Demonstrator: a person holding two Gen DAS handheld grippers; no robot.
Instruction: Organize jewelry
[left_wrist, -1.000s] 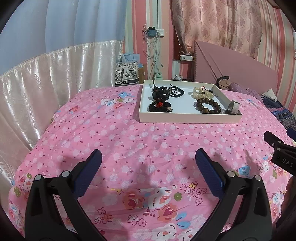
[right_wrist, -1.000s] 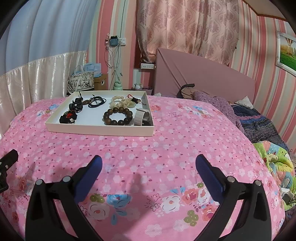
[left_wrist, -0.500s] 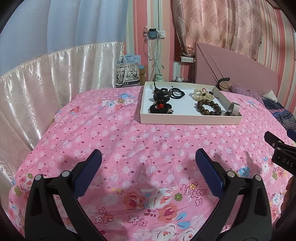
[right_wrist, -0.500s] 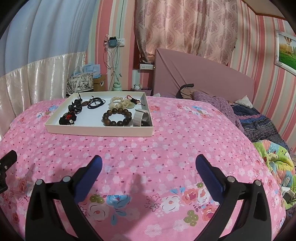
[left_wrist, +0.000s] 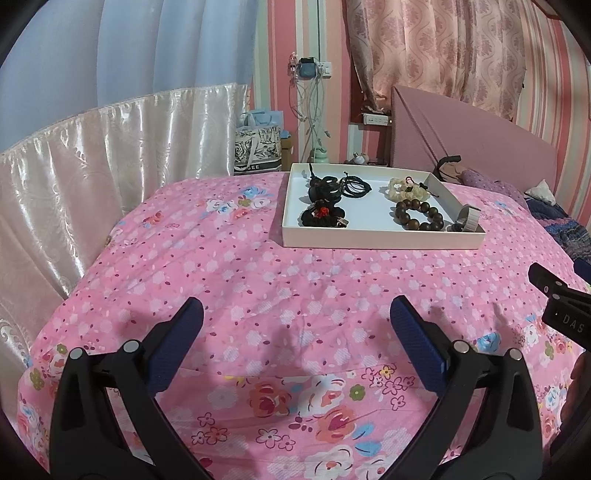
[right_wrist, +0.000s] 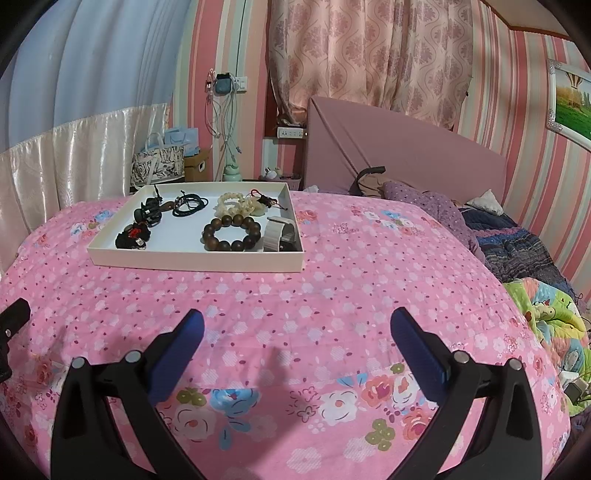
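We hold our left gripper (left_wrist: 295, 325) and right gripper (right_wrist: 297, 332) wide open and empty above the bed (left_wrist: 258, 280), the jewelry tray (right_wrist: 192, 260) lying well ahead.

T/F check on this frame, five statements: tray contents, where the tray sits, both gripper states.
1. Both hand-held grippers are open and hold nothing. True: the left hand-held gripper and the right hand-held gripper stand with jaws wide apart over the pink bedspread.
2. The dark wooden bead bracelet lies on the bedspread beside the tray. False: it lies inside the white tray.
3. The tray sits on the bedspread. True.
4. The right hand-held gripper touches the tray. False: it is apart from it, with bare bedspread between.
5. A pale bead bracelet lies in the tray, beyond the dark one. True.
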